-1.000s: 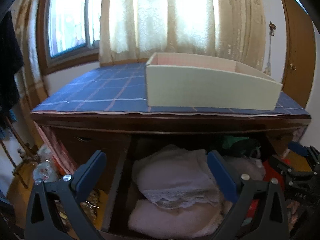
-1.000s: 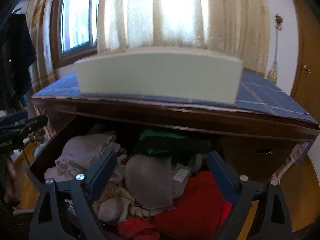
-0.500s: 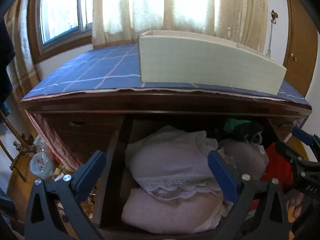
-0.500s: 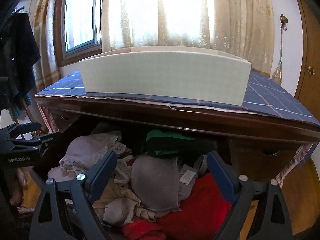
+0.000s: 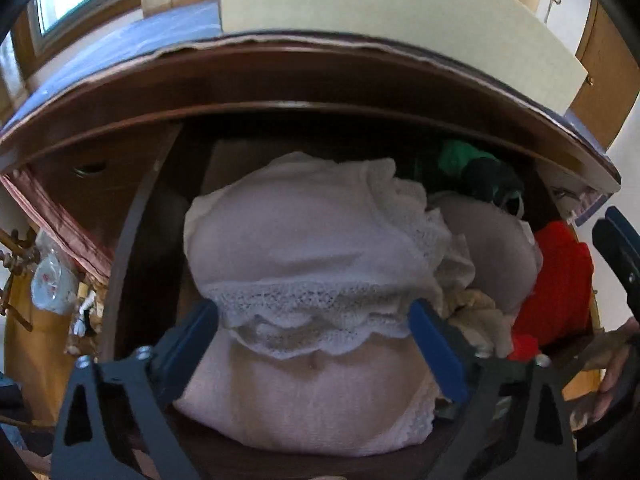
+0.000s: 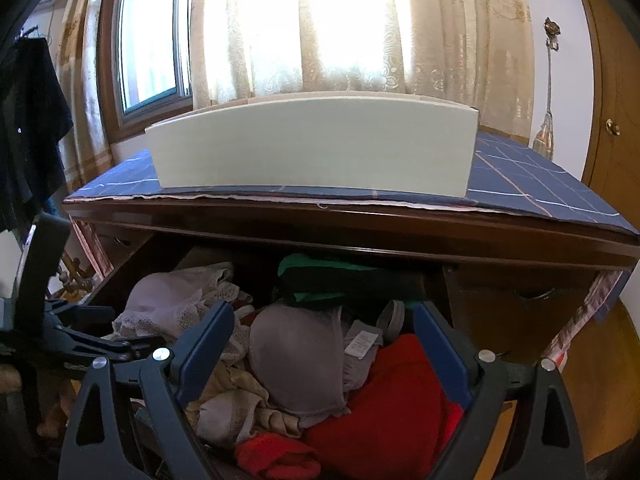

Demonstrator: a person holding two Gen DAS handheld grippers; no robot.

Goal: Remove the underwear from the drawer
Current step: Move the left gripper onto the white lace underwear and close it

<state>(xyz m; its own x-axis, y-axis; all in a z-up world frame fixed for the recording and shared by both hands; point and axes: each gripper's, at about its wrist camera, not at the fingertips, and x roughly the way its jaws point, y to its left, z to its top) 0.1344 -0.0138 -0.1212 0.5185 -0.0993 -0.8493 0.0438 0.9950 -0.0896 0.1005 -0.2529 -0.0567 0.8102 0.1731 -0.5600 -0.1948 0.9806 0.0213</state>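
Left tongs point(image 5: 314, 330), just been closing, straddle lace-edged underwear point(image 5: 316, 264).

Daylight pours through the curtains point(image 6: 360, 28) and window point(image 6: 154, 40) at the top of the right wrist view, blown out to white glare there. The drawer point(image 6: 120, 280) below sits in shade, colours muted. The left wrist view is softly blurred throughout, worst toward its upper edge. Both frames bend straight lines at the edges, with dark corners.
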